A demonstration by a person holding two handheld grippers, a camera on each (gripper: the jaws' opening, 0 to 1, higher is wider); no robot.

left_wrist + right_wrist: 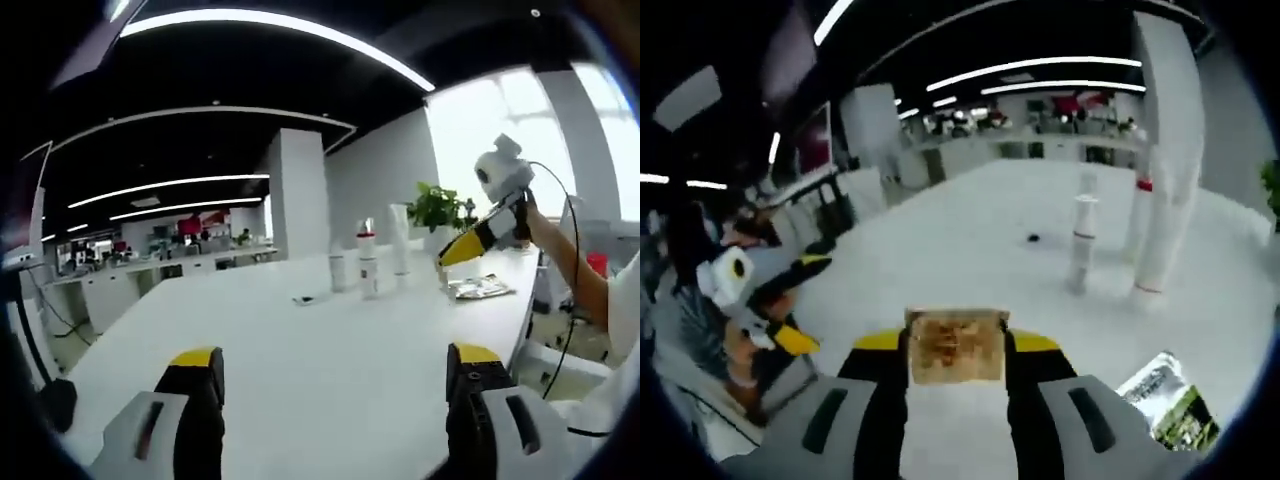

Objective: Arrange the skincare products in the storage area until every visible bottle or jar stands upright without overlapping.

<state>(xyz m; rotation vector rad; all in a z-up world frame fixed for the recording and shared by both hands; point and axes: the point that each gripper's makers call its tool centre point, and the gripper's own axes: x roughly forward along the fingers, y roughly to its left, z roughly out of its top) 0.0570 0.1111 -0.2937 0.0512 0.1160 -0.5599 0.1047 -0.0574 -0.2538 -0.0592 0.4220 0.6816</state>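
Presently, right gripper (956, 345): fingers pinching a small tan-labelled jar (955, 343) at lower centre of the right gripper view; lifted above the surface (970, 210), likely being carried toward the standing group
Left gripper (330, 385): fingers spread wide at the bottom of the left gripper view, nothing between them; held low and level over the surface, seemingly waiting its turn
Sachet (1165, 400): lying flat at lower right; probably still unsorted
Right hand pose: in the left gripper view, raised at upper right, gripper angled down toward the surface; forearm extended from the right edge
Bottles (1083, 240): upright, close together at middle right, tall white tube (1160, 200) beside them; already arranged, I judge
Small dark object (1033, 238): left of the bottles; identity unclear
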